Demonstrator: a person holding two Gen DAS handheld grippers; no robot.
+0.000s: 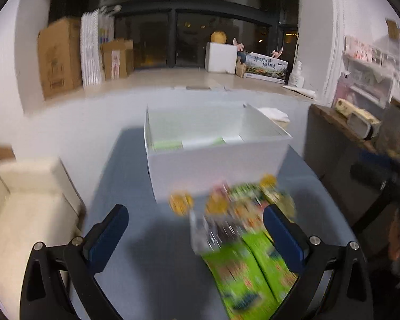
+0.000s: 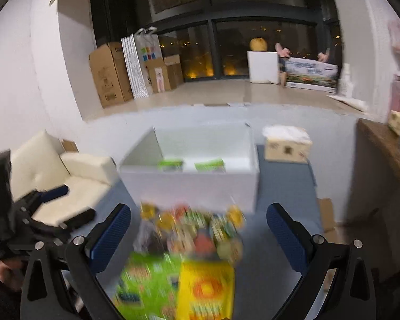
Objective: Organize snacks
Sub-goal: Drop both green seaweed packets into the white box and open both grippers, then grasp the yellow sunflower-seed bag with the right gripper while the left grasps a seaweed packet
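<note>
A white open box (image 1: 216,165) stands on the blue table; it also shows in the right wrist view (image 2: 189,184). Green packets (image 2: 170,164) lie inside it (image 1: 168,144). A blurred pile of small snacks (image 1: 226,208) and green snack packs (image 1: 242,272) lies in front of the box. In the right wrist view the pile (image 2: 194,229) has a green pack (image 2: 146,285) and a yellow pack (image 2: 205,290). My left gripper (image 1: 196,226) is open and empty, left of the pile. My right gripper (image 2: 198,226) is open and empty over the pile.
A cream sofa (image 1: 32,200) stands left of the table (image 2: 282,253). A cardboard carton (image 2: 286,146) sits right of the white box. A wooden shelf (image 1: 344,125) stands at the right. The left gripper body (image 2: 32,213) shows at left in the right wrist view.
</note>
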